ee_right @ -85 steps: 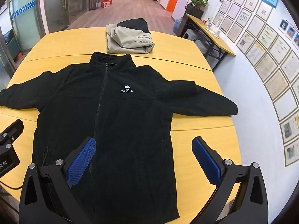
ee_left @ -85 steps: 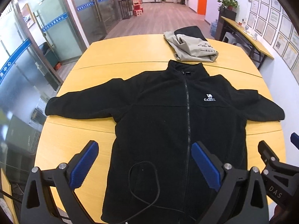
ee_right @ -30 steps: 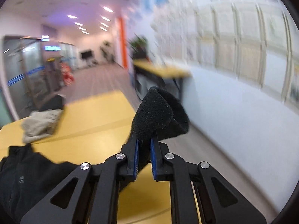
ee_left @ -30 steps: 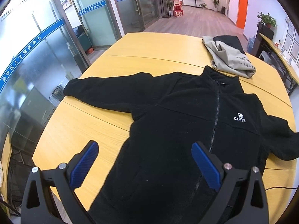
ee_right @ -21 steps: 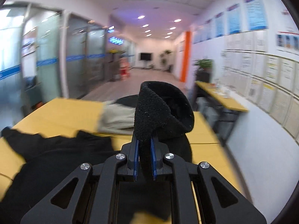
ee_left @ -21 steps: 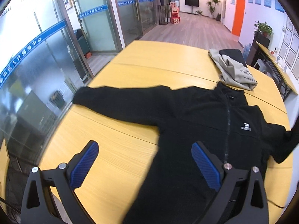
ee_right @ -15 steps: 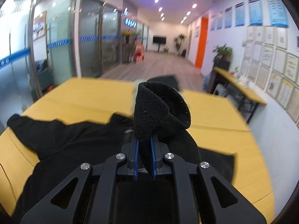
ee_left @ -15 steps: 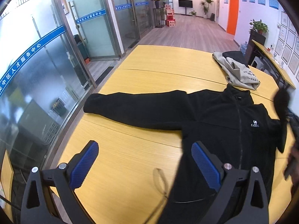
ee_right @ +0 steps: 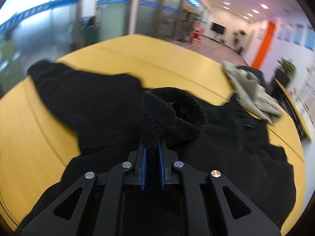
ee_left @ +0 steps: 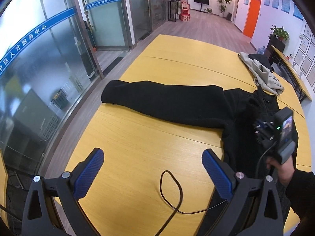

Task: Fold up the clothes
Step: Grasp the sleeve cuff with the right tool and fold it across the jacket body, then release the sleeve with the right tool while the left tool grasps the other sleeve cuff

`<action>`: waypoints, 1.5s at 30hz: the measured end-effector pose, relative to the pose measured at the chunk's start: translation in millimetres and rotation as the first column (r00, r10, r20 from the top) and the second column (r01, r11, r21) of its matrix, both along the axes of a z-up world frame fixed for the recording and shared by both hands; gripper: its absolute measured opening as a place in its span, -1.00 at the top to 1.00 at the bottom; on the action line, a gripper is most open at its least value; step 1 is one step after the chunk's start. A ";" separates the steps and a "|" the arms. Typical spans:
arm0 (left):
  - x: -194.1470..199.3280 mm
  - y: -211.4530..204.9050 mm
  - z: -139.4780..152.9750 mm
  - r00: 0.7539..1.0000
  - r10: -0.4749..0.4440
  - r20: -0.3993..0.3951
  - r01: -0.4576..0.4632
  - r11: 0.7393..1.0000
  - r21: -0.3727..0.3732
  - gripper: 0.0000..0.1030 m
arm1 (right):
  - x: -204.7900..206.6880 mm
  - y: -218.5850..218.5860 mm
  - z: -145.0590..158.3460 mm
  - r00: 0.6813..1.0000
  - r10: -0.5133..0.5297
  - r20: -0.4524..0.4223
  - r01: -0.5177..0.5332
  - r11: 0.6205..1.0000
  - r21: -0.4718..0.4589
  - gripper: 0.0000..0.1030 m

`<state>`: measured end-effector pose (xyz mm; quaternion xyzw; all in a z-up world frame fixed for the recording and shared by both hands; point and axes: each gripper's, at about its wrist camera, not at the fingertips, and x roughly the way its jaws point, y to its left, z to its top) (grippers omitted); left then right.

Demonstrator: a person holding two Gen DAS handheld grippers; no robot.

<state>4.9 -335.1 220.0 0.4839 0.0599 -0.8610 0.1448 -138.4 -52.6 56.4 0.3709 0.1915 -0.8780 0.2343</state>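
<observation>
A black fleece jacket (ee_left: 242,118) lies on the yellow table (ee_left: 141,149), and its left sleeve (ee_left: 161,100) stretches flat toward the table's left edge. My left gripper (ee_left: 152,174) hovers open over bare wood in front of that sleeve, holding nothing. My right gripper (ee_right: 151,155) is shut on the cuff of the jacket's right sleeve (ee_right: 173,116), held up over the jacket's body (ee_right: 226,157). The left wrist view shows the right tool (ee_left: 279,135) in a person's hand (ee_left: 281,169) above the jacket.
A folded beige garment (ee_left: 263,74) on a dark one lies at the far right of the table. A thin black cable (ee_left: 173,188) loops over the wood near my left gripper. Glass partitions stand beyond the table's left edge.
My right gripper closed on the right sleeve cuff, lifted it and carried it leftward over the jacket's body. My left gripper swung left, from above the jacket toward the outstretched left sleeve.
</observation>
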 end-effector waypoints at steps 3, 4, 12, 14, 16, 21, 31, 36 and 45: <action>-4.0 -4.7 -7.9 1.000 -0.009 0.005 0.009 1.000 0.019 -0.98 | -1.7 -13.5 -15.6 0.999 0.042 0.031 -0.042 0.999 0.021 0.49; -5.3 -6.3 -10.6 1.000 -0.012 0.007 0.012 1.000 0.025 -0.98 | -0.3 -12.8 -11.2 0.999 0.045 0.030 -0.045 0.999 -0.004 0.21; -27.1 0.4 -27.6 0.999 -0.043 0.017 0.042 0.998 0.056 -0.98 | -1.4 31.3 36.7 1.000 -0.025 0.007 0.026 0.967 -0.253 -0.76; -34.5 1.3 -31.3 0.999 -0.040 0.014 0.039 0.997 0.064 -0.98 | -17.1 23.6 17.4 0.996 0.012 0.087 0.009 0.969 -0.245 -0.59; -42.1 0.7 -35.3 0.999 -0.033 0.011 0.032 0.997 0.075 -0.98 | -28.5 10.7 -3.3 0.984 0.062 0.166 -0.022 0.972 -0.232 -0.39; -74.7 -38.2 -66.8 0.998 0.058 0.020 -0.060 0.991 0.120 -0.98 | -28.3 -22.5 -46.7 0.954 0.070 0.291 -0.035 0.992 -0.123 -0.14; -146.2 -139.9 -143.2 0.954 0.292 0.068 -0.300 0.924 0.236 -0.98 | 24.3 47.1 50.2 0.974 -0.067 0.216 0.133 0.942 -0.308 -0.46; -182.4 -185.4 -179.3 0.907 0.399 0.137 -0.420 0.884 0.208 -0.95 | 51.3 69.2 49.4 0.957 -0.140 0.254 0.203 0.948 -0.243 -0.46; -204.7 -211.3 -217.5 0.870 0.448 0.206 -0.489 0.840 0.236 0.07 | 84.8 65.9 64.3 0.949 -0.144 0.281 0.218 0.943 -0.251 -0.46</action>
